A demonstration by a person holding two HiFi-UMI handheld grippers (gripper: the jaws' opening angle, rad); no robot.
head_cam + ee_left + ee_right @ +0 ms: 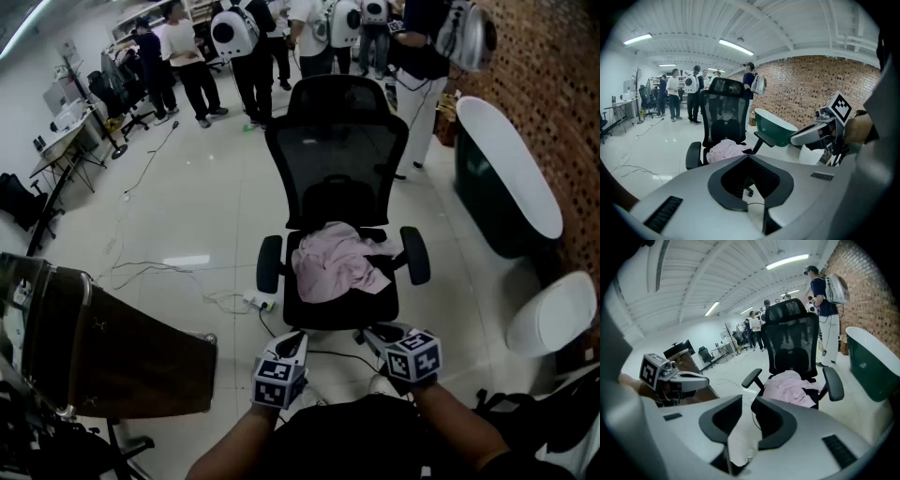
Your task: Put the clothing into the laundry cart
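A crumpled pink garment (333, 262) lies on the seat of a black mesh office chair (336, 159) in front of me; it also shows as the pink garment (724, 150) and the garment (790, 387) in the gripper views. The laundry cart (141, 361), brown cloth on a metal frame, stands at my lower left. Both grippers hover side by side just short of the seat's front edge, touching nothing. My left gripper (292, 342) (749, 157) has its jaw tips together and holds nothing. Only a narrow gap shows between the jaws of my right gripper (380, 333) (749, 399), with just floor behind it.
A green and white bathtub (506, 178) lines the brick wall at right, with a white basin (553, 314) nearer me. A power strip (255, 301) and cables lie on the floor left of the chair. Several people (253, 56) stand behind it.
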